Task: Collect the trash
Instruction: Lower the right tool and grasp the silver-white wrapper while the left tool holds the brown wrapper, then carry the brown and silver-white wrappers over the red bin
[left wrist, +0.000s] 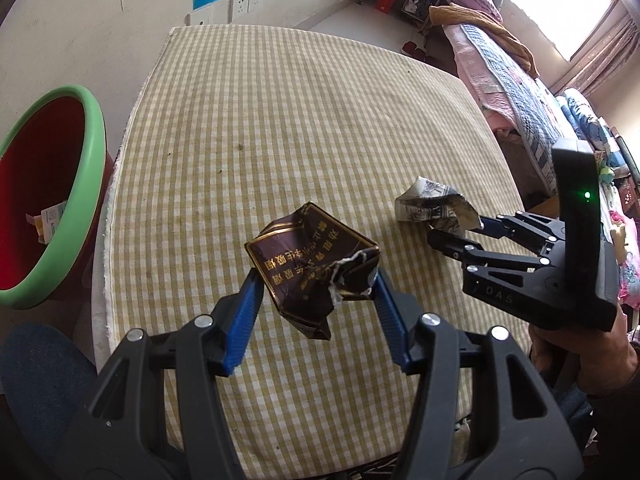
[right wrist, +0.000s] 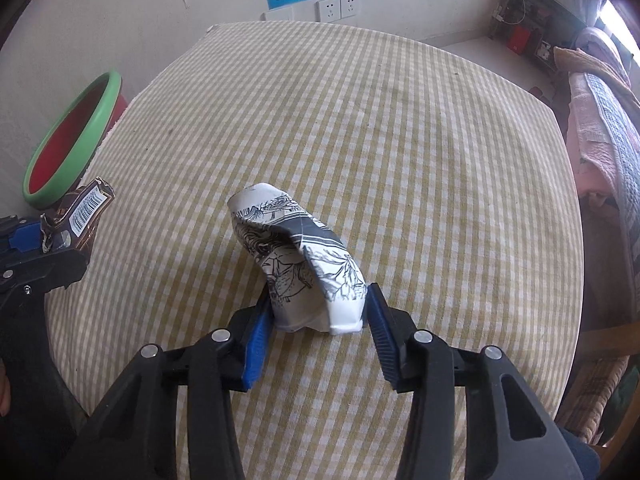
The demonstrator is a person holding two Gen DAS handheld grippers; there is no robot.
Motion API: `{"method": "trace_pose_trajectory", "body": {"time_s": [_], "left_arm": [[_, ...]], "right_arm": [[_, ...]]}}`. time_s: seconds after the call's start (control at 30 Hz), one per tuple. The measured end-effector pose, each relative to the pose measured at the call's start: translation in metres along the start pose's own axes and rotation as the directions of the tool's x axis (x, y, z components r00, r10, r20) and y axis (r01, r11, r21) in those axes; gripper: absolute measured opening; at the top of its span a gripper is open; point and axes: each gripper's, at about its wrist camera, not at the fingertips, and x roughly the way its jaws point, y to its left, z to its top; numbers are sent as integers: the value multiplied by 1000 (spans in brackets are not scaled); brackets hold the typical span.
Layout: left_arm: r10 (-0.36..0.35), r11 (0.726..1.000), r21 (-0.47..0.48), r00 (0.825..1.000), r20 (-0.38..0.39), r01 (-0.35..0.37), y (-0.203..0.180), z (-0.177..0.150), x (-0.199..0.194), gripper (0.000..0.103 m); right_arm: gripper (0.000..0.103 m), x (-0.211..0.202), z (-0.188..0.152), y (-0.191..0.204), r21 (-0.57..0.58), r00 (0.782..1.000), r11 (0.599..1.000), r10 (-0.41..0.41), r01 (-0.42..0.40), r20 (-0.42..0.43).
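A crumpled dark brown cigarette pack [left wrist: 308, 256] with gold print sits between the blue pads of my left gripper [left wrist: 316, 280], which is shut on it. The right wrist view shows the same pack [right wrist: 86, 208] and left gripper [right wrist: 44, 248] at the table's left edge. A crumpled white pack with black drawings [right wrist: 296, 248] lies on the checked tablecloth [right wrist: 400, 140]. My right gripper [right wrist: 318, 304] is shut on its near end, both pads pressing its sides. In the left wrist view the right gripper [left wrist: 456, 226] holds that white pack [left wrist: 428, 200] at the right.
A red bin with a green rim [left wrist: 80, 184] stands off the table's left side, with some scraps inside; its rim [right wrist: 100, 108] also shows in the right wrist view. A bed with quilts [left wrist: 520, 92] runs along the right. A wall with sockets is behind the table.
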Motion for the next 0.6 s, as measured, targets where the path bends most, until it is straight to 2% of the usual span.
{"method": "trace_pose_trajectory", "body": {"time_s": [0.43, 0.6], "left_arm": [[-25, 1000, 7, 1000, 19, 25, -2, 0, -4, 53], [-30, 999, 10, 999, 24, 30, 0, -1, -7, 53]], "right_arm": [[43, -36, 2, 10, 48, 999, 999, 20, -22, 49], [42, -39, -2, 12, 67, 999, 997, 20, -23, 46]]}}
